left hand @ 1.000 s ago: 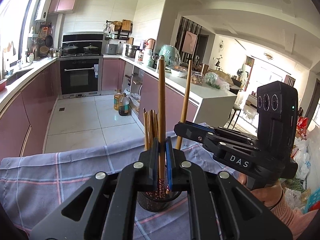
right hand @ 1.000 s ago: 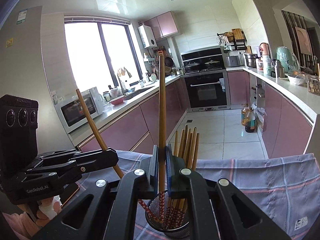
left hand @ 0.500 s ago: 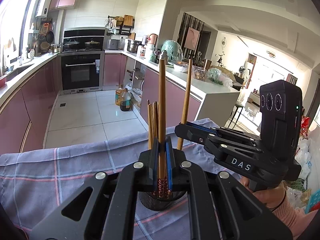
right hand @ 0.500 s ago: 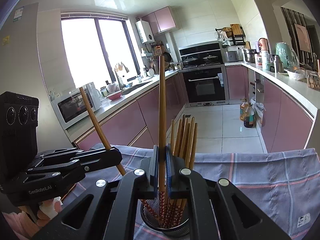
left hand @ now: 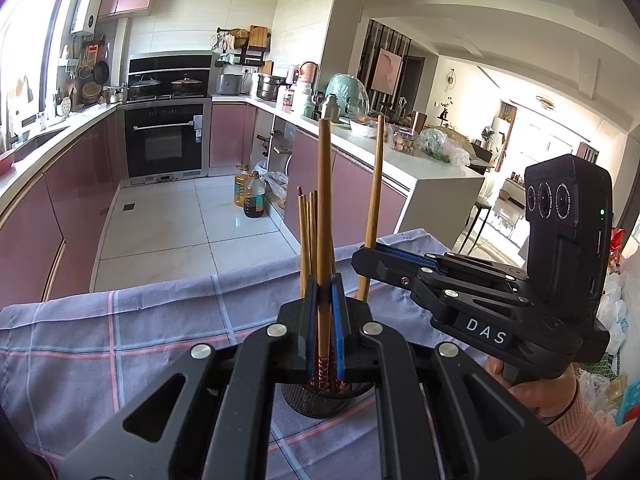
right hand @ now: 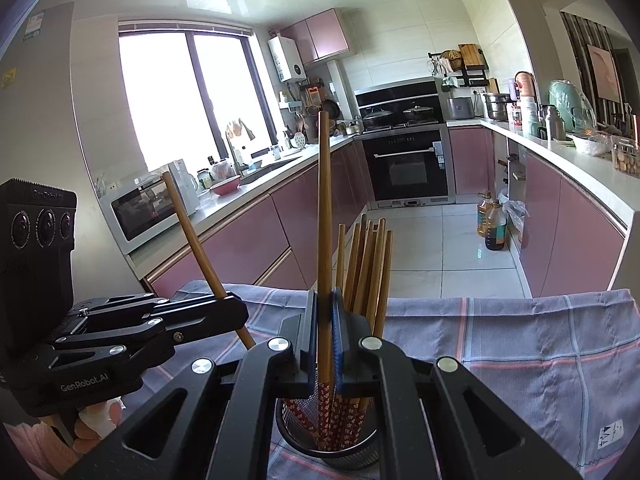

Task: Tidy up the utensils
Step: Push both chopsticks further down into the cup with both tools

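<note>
Trouble could come at release: each black two-finger gripper pinches 1 long brown wooden chopstick with a red patterned tip, and both sticks hang over the dark mesh cup standing on the lilac checked cloth. Opening too high or tilted could bounce a stick off the rim or tip the cup. The left gripper holds its chopstick upright; the right gripper holds its chopstick likewise, both slanting downward, near each other.

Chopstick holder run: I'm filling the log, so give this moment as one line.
left gripper: shut on chopstick | right gripper: shut on chopstick | both above mesh holder | holder on checked cloth
</note>
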The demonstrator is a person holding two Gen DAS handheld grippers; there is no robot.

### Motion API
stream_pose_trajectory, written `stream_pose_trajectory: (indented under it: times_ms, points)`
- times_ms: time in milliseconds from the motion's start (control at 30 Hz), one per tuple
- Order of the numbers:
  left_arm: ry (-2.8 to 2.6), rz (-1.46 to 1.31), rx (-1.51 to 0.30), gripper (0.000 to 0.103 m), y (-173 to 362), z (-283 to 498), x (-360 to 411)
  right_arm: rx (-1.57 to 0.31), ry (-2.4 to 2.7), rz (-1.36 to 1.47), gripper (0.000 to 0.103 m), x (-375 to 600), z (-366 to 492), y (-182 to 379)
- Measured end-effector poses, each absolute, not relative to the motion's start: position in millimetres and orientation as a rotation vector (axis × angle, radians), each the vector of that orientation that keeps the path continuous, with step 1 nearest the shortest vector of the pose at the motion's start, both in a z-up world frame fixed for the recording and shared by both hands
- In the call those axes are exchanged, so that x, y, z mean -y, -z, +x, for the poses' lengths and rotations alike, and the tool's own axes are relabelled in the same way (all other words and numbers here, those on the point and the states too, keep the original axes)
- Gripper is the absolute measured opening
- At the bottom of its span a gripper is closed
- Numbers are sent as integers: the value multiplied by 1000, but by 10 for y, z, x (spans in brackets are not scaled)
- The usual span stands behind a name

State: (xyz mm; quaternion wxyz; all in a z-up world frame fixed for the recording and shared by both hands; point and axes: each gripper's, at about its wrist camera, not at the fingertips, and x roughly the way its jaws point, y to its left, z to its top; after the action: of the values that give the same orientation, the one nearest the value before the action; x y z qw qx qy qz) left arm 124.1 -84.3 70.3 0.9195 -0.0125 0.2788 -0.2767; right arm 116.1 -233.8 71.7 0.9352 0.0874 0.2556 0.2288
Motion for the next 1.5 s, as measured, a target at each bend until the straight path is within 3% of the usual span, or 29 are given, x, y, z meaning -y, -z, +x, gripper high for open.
stream_pose_trajectory:
  times_ms: [1500]
  points:
    - [548,20,-655,8,-300,1492,939,-603,-454,202,6,2358,1204,-402]
